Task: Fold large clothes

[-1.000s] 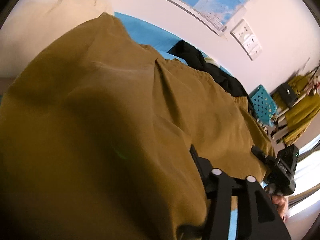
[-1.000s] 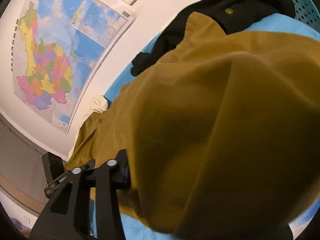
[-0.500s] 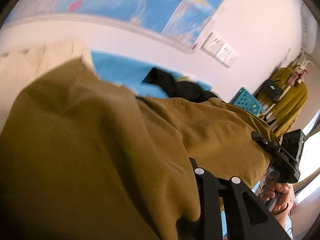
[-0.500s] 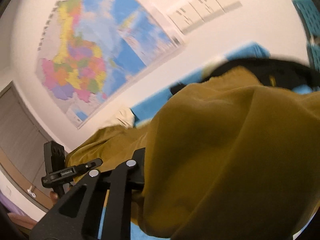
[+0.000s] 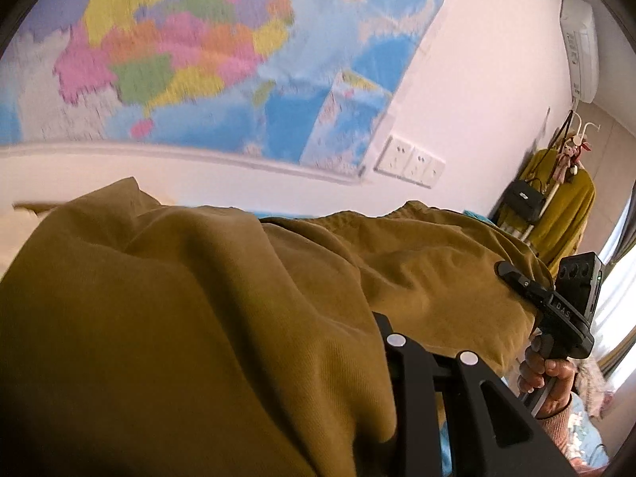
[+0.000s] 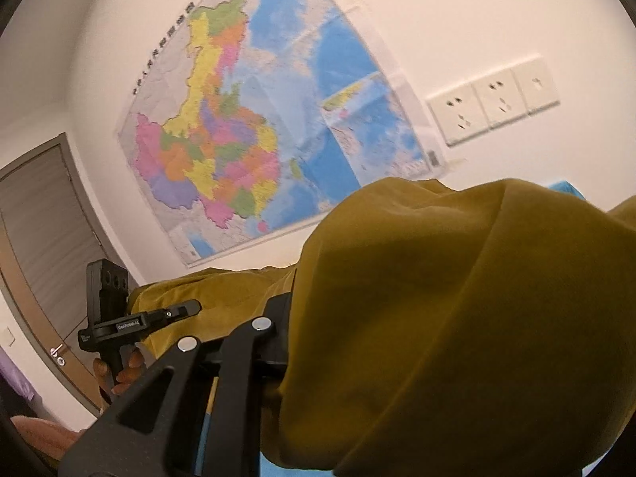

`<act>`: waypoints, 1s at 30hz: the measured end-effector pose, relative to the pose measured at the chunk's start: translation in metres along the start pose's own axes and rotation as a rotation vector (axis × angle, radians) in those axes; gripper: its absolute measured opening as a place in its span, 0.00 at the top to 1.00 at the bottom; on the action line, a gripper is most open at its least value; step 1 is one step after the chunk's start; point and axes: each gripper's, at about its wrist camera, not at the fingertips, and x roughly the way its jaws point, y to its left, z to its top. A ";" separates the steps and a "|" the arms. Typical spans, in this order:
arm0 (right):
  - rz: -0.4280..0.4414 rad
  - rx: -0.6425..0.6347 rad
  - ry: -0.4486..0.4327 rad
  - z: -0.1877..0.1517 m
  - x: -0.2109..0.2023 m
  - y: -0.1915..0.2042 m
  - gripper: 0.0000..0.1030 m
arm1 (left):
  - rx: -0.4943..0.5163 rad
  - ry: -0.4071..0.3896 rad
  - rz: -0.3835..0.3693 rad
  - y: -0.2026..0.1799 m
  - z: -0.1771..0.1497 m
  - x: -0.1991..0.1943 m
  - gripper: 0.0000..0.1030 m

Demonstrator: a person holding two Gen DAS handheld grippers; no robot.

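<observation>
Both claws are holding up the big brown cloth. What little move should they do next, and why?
Probably carry the brown cloth forward and lower it to fold it over: the left claw and right claw both grip an edge, and it hangs bunched between them.

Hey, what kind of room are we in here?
Probably a bedroom at home: a coat rack hung with a yellow garment and handbag, a wall map, a wall air conditioner, and a door.

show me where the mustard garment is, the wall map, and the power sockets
mustard garment (image 5: 198, 318), left wrist view, on the broad draped cloth in the foreground.
wall map (image 6: 238, 139), right wrist view, on the coloured land area.
power sockets (image 6: 493, 99), right wrist view, on the middle plate of the three.
</observation>
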 end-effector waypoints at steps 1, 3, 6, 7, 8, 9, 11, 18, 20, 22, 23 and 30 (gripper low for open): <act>0.015 0.002 -0.004 0.004 0.005 0.002 0.83 | 0.004 -0.009 0.009 -0.001 0.004 -0.004 0.75; 0.042 -0.001 -0.005 0.011 0.016 0.007 0.83 | 0.016 -0.034 0.033 0.002 0.014 -0.015 0.75; 0.074 -0.014 0.000 0.020 0.032 0.017 0.83 | 0.019 -0.066 0.071 0.010 0.025 -0.029 0.75; 0.085 -0.015 0.000 0.023 0.037 0.019 0.83 | 0.019 -0.073 0.081 0.012 0.028 -0.033 0.75; 0.098 -0.013 0.003 0.026 0.043 0.021 0.83 | 0.020 -0.081 0.093 0.015 0.032 -0.037 0.75; 0.110 -0.017 0.006 0.029 0.051 0.025 0.83 | 0.016 -0.088 0.105 0.019 0.036 -0.041 0.75; 0.126 -0.021 0.013 0.033 0.063 0.031 0.83 | 0.007 -0.097 0.124 0.027 0.041 -0.048 0.75; 0.188 -0.044 0.055 0.040 0.116 0.055 0.83 | -0.038 -0.138 0.209 0.061 0.057 -0.070 0.75; 0.201 -0.043 0.065 0.040 0.128 0.059 0.83 | -0.052 -0.143 0.226 0.070 0.059 -0.076 0.75; 0.217 -0.050 0.077 0.040 0.143 0.065 0.83 | -0.059 -0.151 0.253 0.080 0.062 -0.081 0.75; 0.227 -0.049 0.084 0.040 0.150 0.068 0.83 | -0.061 -0.154 0.266 0.084 0.064 -0.084 0.75; 0.275 -0.052 0.109 0.039 0.195 0.090 0.83 | -0.074 -0.185 0.340 0.114 0.078 -0.103 0.75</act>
